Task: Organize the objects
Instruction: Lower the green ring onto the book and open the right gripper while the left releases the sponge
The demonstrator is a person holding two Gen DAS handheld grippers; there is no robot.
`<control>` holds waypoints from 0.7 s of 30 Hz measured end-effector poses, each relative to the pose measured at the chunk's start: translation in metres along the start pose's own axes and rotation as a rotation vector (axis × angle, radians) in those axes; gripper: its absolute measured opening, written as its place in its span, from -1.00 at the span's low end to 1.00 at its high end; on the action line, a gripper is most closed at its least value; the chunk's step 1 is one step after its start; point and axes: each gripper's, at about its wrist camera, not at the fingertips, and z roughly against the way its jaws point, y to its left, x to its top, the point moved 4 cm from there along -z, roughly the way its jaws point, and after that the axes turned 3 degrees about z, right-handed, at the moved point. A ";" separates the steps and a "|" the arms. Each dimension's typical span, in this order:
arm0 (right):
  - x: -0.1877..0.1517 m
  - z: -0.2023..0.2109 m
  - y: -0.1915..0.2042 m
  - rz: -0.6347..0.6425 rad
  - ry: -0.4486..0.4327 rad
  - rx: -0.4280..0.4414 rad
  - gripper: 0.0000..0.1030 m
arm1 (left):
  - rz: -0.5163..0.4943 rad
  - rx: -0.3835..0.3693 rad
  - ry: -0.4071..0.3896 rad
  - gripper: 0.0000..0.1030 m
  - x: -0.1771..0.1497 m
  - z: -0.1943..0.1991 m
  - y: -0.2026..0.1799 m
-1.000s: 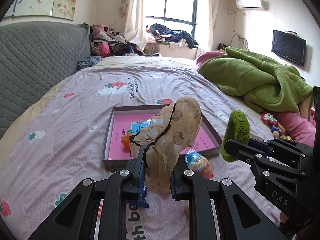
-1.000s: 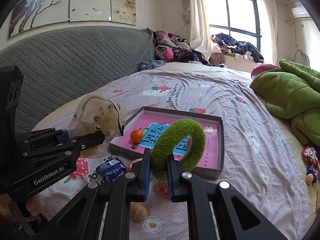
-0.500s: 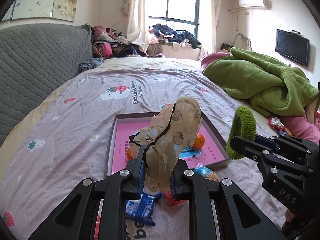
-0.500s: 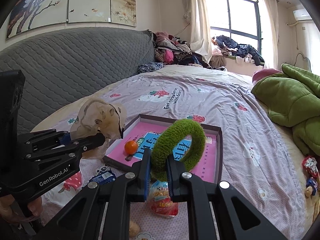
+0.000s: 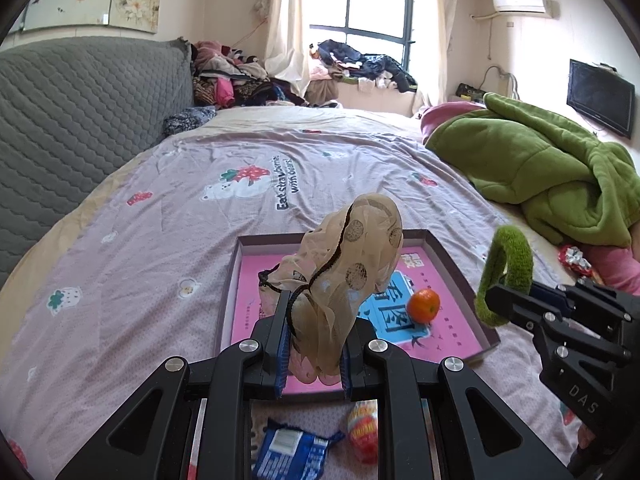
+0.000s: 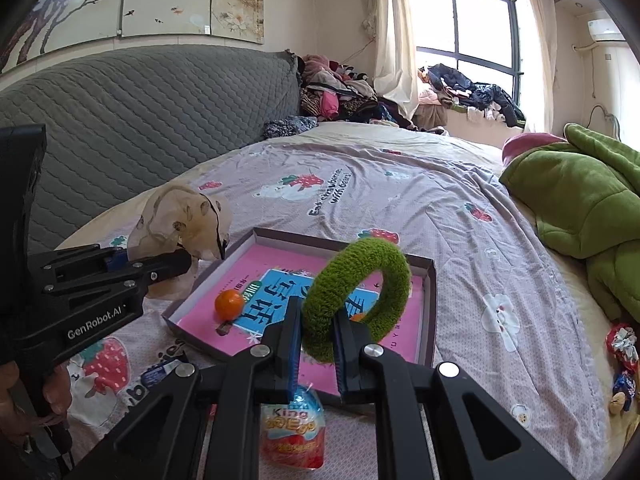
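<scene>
A: Carry step. Left gripper (image 5: 313,354) jaws clamped on the sheer scarf (image 5: 352,276), mid-frame above the tray (image 5: 456,268); right gripper (image 6: 316,350) jaws clamped on the green ring (image 6: 356,296), also over it.

B: Next, likely lower and release. Orange (image 5: 424,306) sits centre-right; bare floor lies left. Mind the raised rim.

Second orange (image 6: 359,317) mostly hidden behind green ring (image 6: 356,300)

A home bedroom: bed (image 5: 168,216), piled clothes (image 5: 236,80), wall television (image 5: 600,98)
</scene>
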 end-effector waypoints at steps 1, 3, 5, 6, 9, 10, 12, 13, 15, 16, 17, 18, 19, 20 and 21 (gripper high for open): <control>-0.001 -0.004 -0.002 -0.004 0.004 -0.001 -0.72 | 0.009 -0.007 0.011 -0.62 0.001 -0.007 0.000; -0.004 -0.012 -0.007 -0.006 0.017 -0.007 -0.72 | 0.018 -0.015 0.021 -0.61 0.003 -0.015 -0.003; -0.005 -0.019 -0.011 -0.010 0.027 -0.009 -0.72 | 0.013 -0.008 0.031 -0.61 0.004 -0.027 -0.005; -0.006 -0.023 -0.013 -0.012 0.033 -0.007 -0.72 | 0.013 -0.009 0.035 -0.61 0.004 -0.031 -0.006; -0.009 -0.036 -0.016 -0.015 0.053 -0.007 -0.72 | 0.009 -0.012 0.059 -0.61 0.003 -0.046 -0.010; -0.010 -0.039 -0.017 -0.016 0.059 -0.009 -0.72 | 0.009 -0.014 0.070 -0.61 0.002 -0.051 -0.011; -0.012 -0.046 -0.019 -0.018 0.070 -0.006 -0.72 | 0.010 -0.026 0.091 -0.61 0.001 -0.059 -0.013; -0.013 -0.048 -0.020 -0.019 0.074 -0.008 -0.72 | 0.009 -0.024 0.097 -0.61 0.000 -0.063 -0.014; -0.016 -0.055 -0.021 -0.020 0.087 -0.005 -0.72 | 0.003 -0.019 0.112 -0.61 -0.002 -0.071 -0.016; -0.017 -0.058 -0.022 -0.021 0.092 -0.003 -0.72 | 0.003 -0.021 0.121 -0.61 -0.003 -0.075 -0.016; -0.019 -0.061 -0.022 -0.024 0.098 0.003 -0.72 | 0.005 -0.024 0.131 -0.61 -0.005 -0.078 -0.017; -0.021 -0.064 -0.022 -0.027 0.106 0.007 -0.72 | 0.005 -0.022 0.136 -0.61 -0.006 -0.080 -0.017; -0.023 -0.067 -0.022 -0.026 0.113 0.007 -0.72 | 0.001 -0.018 0.141 -0.61 -0.007 -0.083 -0.017; -0.024 -0.070 -0.022 -0.024 0.117 0.005 -0.72 | 0.000 -0.015 0.146 -0.61 -0.008 -0.085 -0.017; -0.026 -0.073 -0.022 -0.023 0.125 0.003 -0.72 | -0.002 -0.012 0.154 -0.61 -0.010 -0.089 -0.017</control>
